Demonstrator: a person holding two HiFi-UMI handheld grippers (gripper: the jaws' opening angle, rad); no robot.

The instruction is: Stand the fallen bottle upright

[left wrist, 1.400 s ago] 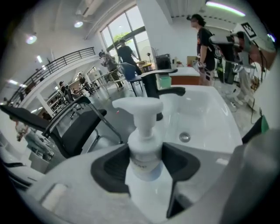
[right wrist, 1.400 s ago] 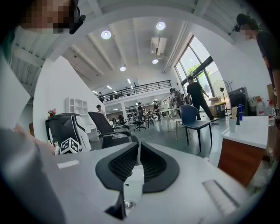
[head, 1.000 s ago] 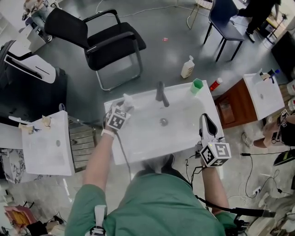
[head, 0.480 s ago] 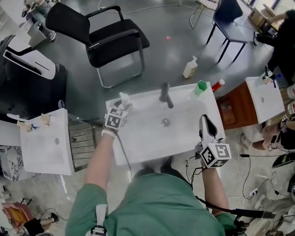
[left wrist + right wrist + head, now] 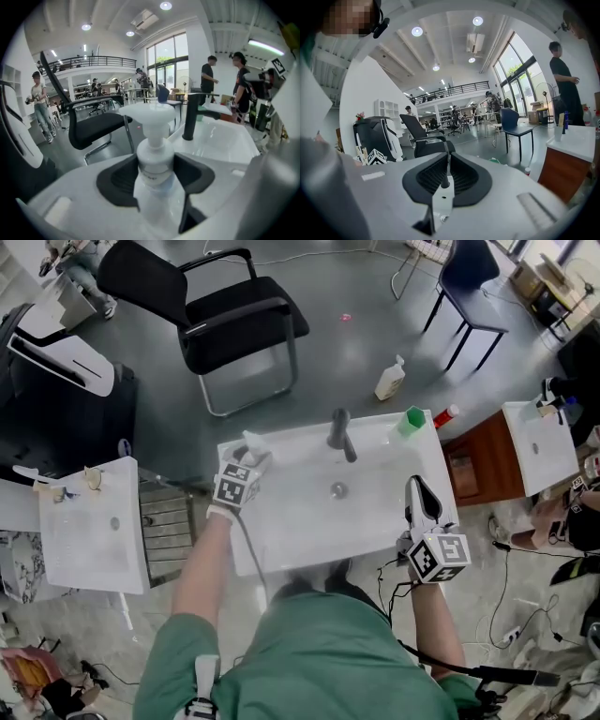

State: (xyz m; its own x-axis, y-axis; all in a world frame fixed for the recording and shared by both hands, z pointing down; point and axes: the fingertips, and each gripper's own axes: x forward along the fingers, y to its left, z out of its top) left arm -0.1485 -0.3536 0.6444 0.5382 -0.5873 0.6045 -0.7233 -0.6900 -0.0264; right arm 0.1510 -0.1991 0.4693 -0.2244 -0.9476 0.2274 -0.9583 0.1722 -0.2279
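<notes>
A clear pump bottle [image 5: 152, 159] with a white pump head stands upright on the back left corner of the white sink [image 5: 375, 512]. My left gripper [image 5: 154, 171] has its dark pads on both sides of the bottle's shoulder, and its jaws are opening. From the head view, the bottle [image 5: 253, 442] shows just beyond the left gripper [image 5: 246, 457]. My right gripper [image 5: 417, 486] hovers over the sink's right rim, shut and empty. Its pads meet in the right gripper view [image 5: 446, 161].
A black faucet [image 5: 339, 432] rises at the sink's back middle, with a green cup [image 5: 409, 418] at the back right corner. A red-capped bottle [image 5: 443, 413] and a white bottle [image 5: 389, 379] lie beyond. A black chair [image 5: 220, 324] stands behind, another basin [image 5: 89, 531] to the left.
My left gripper with the bottle has shifted slightly at the sink's back left corner and rolled a little. The right gripper has stayed where it was.
</notes>
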